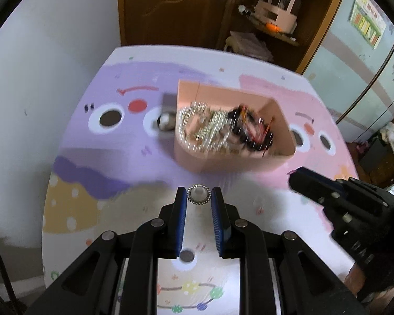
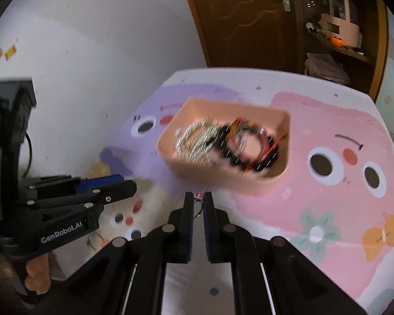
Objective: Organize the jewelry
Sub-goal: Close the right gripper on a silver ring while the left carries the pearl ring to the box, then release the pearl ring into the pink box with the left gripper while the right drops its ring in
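My left gripper (image 1: pixel 198 195) is shut on a round pearl brooch (image 1: pixel 198 195) with a sparkly rim, held above the table in front of a peach box (image 1: pixel 223 157). The box holds a silver chain (image 1: pixel 205 123) and a black and red beaded bracelet (image 1: pixel 252 128). My right gripper (image 2: pixel 197 198) is nearly shut on a small pink and dark thing (image 2: pixel 198 196) at its tips, close to the box's near wall (image 2: pixel 223 181). The box's contents show blurred in the right wrist view: silver chain (image 2: pixel 197 139), beaded bracelet (image 2: pixel 252 149). The left gripper (image 2: pixel 126 181) shows at the left there.
The table (image 1: pixel 105 157) has a cartoon cover in purple, pink and yellow. A small dark object with a pale ball (image 1: pixel 166 120) sits left of the box. A white wall is at the left, a brown wooden door and shelf (image 1: pixel 270 21) behind. The right gripper (image 1: pixel 328 194) reaches in from the right.
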`<state>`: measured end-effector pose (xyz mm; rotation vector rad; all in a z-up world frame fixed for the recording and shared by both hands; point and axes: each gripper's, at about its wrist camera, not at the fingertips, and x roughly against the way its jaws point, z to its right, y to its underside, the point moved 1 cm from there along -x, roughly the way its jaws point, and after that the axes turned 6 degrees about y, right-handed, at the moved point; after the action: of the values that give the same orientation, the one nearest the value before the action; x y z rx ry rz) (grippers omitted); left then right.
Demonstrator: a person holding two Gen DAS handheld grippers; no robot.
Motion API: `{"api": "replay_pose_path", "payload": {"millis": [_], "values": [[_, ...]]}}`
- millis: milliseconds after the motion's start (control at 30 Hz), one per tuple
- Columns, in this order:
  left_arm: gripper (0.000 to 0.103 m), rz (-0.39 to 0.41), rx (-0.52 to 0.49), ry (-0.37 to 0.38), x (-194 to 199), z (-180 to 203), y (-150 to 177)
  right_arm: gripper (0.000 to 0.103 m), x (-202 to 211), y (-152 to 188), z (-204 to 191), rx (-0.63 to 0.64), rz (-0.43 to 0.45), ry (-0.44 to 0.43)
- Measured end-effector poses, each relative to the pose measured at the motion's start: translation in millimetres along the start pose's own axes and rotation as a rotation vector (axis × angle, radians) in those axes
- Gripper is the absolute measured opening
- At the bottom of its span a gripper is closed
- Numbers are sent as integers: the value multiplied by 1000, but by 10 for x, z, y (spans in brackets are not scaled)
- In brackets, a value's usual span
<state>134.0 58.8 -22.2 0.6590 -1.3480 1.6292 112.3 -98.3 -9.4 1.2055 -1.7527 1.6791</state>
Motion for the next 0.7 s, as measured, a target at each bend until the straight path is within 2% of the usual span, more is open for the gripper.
{"api": "replay_pose_path", "payload": {"millis": [200, 367, 533, 700], "values": [[17, -13, 18, 61, -96, 31, -407, 7, 84, -420, 385, -121, 30, -39], [17, -80, 65, 117, -416, 71, -615, 7, -103, -652, 620, -194, -10, -65], [17, -139, 109, 181, -714, 149, -660, 7, -280, -661, 684, -220, -70, -74], [17, -166, 121, 203, -873, 211, -673, 7, -377, -594, 695, -236, -121, -86]]}}
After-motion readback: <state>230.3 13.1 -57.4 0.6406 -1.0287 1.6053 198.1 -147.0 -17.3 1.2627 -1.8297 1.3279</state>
